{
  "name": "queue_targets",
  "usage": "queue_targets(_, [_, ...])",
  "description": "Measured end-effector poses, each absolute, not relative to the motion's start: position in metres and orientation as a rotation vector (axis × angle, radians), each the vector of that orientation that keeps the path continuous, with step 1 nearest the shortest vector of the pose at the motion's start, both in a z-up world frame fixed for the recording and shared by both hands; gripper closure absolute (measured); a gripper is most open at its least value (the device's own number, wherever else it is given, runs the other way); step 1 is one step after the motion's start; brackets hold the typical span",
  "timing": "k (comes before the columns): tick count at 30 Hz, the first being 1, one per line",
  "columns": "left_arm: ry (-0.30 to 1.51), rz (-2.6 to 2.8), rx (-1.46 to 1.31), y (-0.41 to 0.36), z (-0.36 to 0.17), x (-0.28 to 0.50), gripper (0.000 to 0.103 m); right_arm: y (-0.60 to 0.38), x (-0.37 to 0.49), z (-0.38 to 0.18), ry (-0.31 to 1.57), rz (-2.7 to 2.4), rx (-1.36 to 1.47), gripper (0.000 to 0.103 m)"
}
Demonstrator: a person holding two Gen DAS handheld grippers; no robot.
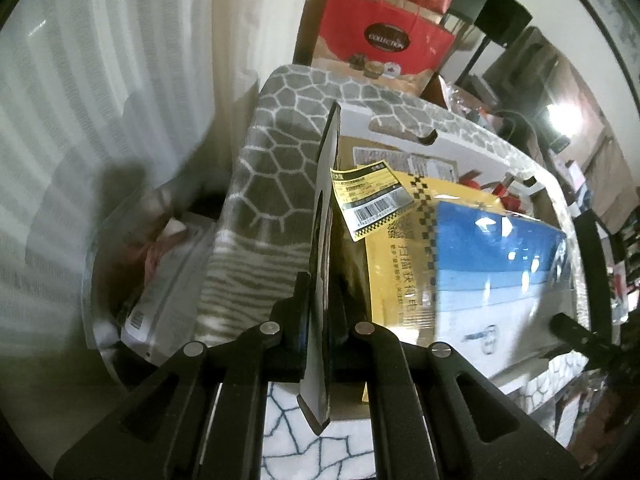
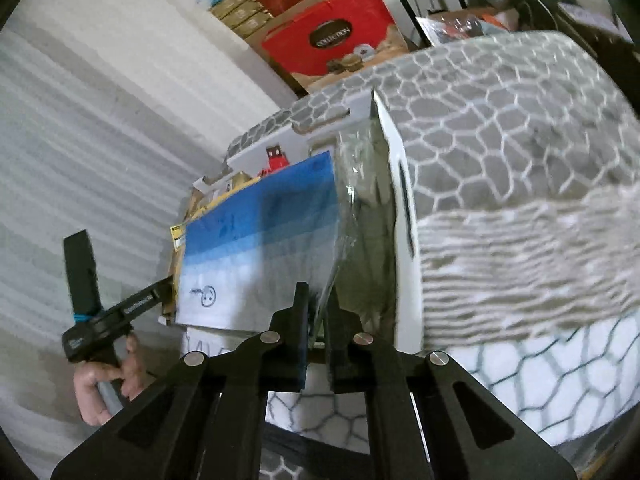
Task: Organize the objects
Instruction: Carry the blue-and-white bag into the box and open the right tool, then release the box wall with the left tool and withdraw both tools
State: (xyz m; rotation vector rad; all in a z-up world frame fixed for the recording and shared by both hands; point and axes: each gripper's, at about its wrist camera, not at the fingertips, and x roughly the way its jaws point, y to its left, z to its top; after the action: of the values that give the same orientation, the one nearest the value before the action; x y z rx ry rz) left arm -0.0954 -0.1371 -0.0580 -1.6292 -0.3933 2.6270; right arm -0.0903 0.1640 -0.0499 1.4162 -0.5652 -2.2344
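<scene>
black left gripper (image 1: 320, 312) is clamped on the left wall flap (image 1: 326, 208) of the grey patterned box (image 1: 276, 152). right gripper (image 2: 318, 320) is pinched on the plastic-wrapped blue packet (image 2: 264, 232) lying in the box. risk: film is slick; packet could slip or tear, and pulling might tip the box.

Packet (image 1: 480, 248) in box (image 1: 256, 168) (stacked cartons (image 1: 376, 40) behind).
</scene>
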Motion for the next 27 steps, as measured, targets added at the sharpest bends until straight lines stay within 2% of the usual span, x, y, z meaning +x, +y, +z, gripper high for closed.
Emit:
queue_targets(5, [-0.386, 2.634, -1.617, -0.138, -0.053, -0.094, 0.095, 0.15, -0.085, -0.043, -0.472, -2.292, 1.361, 0.093])
queue_targets(10, [-0.372, 2.641, -1.627, -0.139, -0.054, -0.095, 0.09, 0.15, -0.089, -0.043, -0.428, -2.196, 1.432, 0.089])
queue_targets(11, [-0.372, 2.64, -1.63, -0.139, -0.054, -0.096, 0.089, 0.153, -0.089, -0.039, -0.401, -2.208, 1.439, 0.078])
queue_targets(12, [-0.372, 2.641, -1.632, -0.14, -0.054, -0.097, 0.089, 0.154, -0.088, -0.036, -0.403, -2.192, 1.431, 0.072])
queue_targets(14, [-0.371, 2.641, -1.63, -0.14, -0.054, -0.097, 0.089, 0.159, -0.088, -0.029, -0.401, -2.164, 1.434, 0.068])
queue_targets(15, [-0.368, 2.643, -1.63, -0.14, -0.054, -0.097, 0.089, 0.162, -0.088, -0.025, -0.387, -2.179, 1.431, 0.06])
queue_targets(16, [-0.363, 2.646, -1.628, -0.14, -0.054, -0.097, 0.088, 0.165, -0.088, -0.021, -0.372, -2.191, 1.423, 0.058])
queue_targets(24, [-0.303, 2.679, -1.627, -0.134, -0.049, -0.097, 0.086, 0.185, -0.092, 0.002, -0.305, -2.301, 1.352, 0.058])
queue_targets(27, [-0.269, 2.697, -1.638, -0.133, -0.049, -0.098, 0.08, 0.188, -0.097, 0.0, -0.24, -2.35, 1.357, 0.058])
